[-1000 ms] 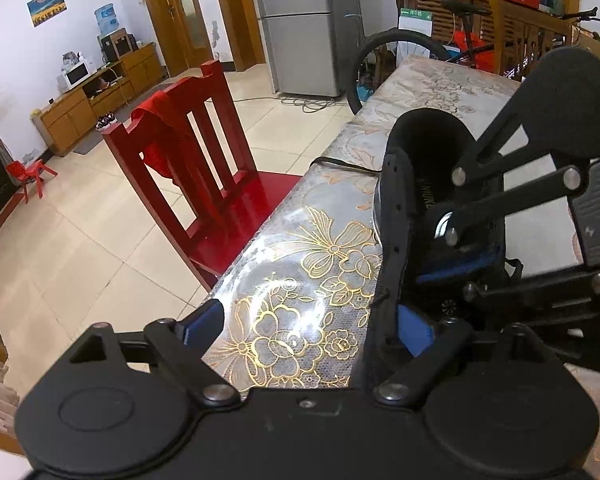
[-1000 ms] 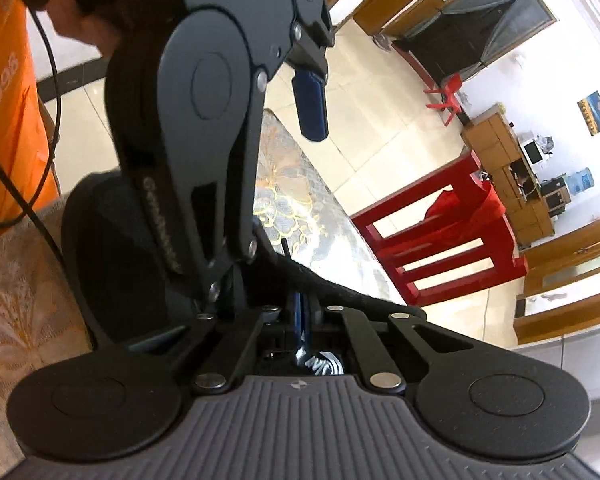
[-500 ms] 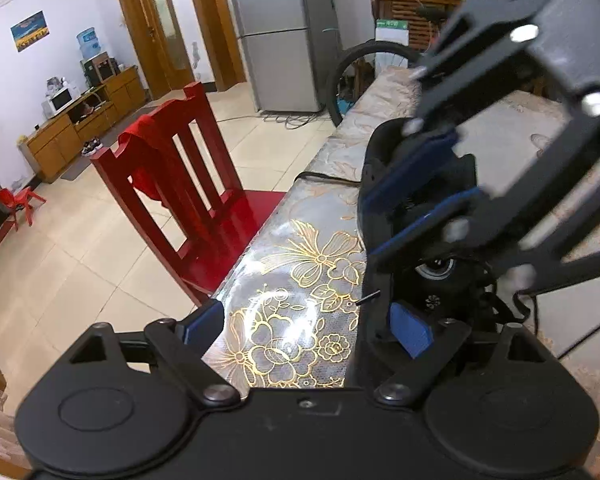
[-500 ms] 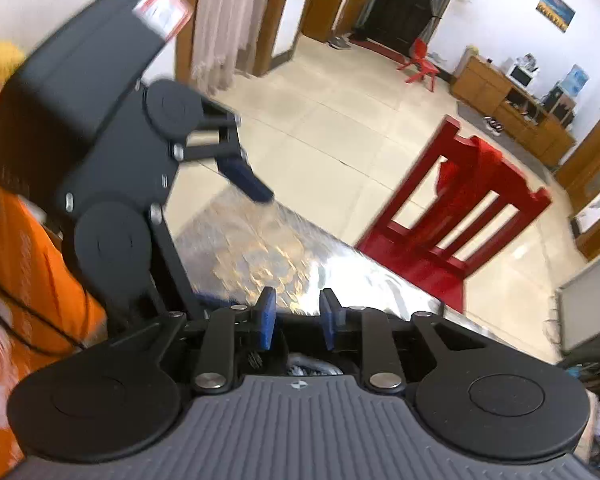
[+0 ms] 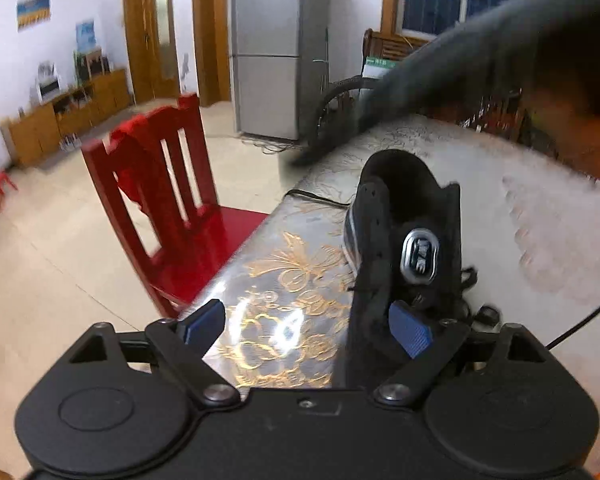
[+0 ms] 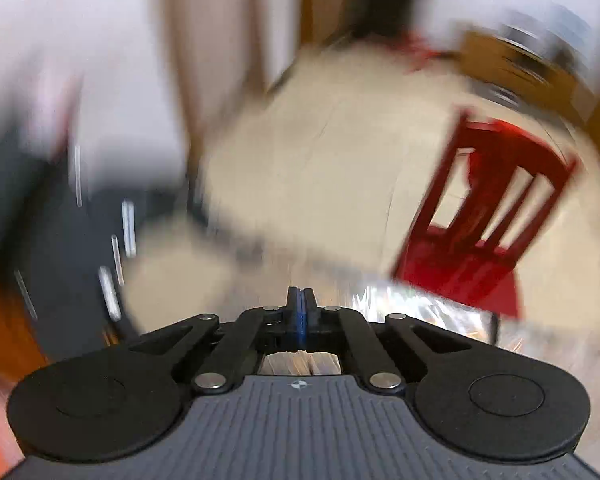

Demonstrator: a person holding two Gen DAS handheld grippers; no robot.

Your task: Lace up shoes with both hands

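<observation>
While red chair (image 5: 167, 208) flanks table (image 5: 283, 280); shoe (image 5: 404, 240) unobstructed.

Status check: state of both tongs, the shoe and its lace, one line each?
Left tongs: open, straddling one side flap of the shoe, pads not pressing.
Right tongs: shut, nothing visible between pads.
Black lace-up shoe: upright on table, tongue exposed.
Black shoelace: loose.

Domestic premises, a combined living and dining room. Evidence: cream tiled floor (image 5: 59, 248); red wooden chair (image 5: 167, 208) drawn up to a tabletop (image 5: 291, 280) under a gold-flowered cover; grey fridge-freezer (image 5: 275, 48) against the far wall; low wooden sideboard (image 5: 67, 112) carrying household items; timber door (image 5: 151, 40); bicycle wheel (image 5: 336, 108) beside the fridge-freezer.
</observation>
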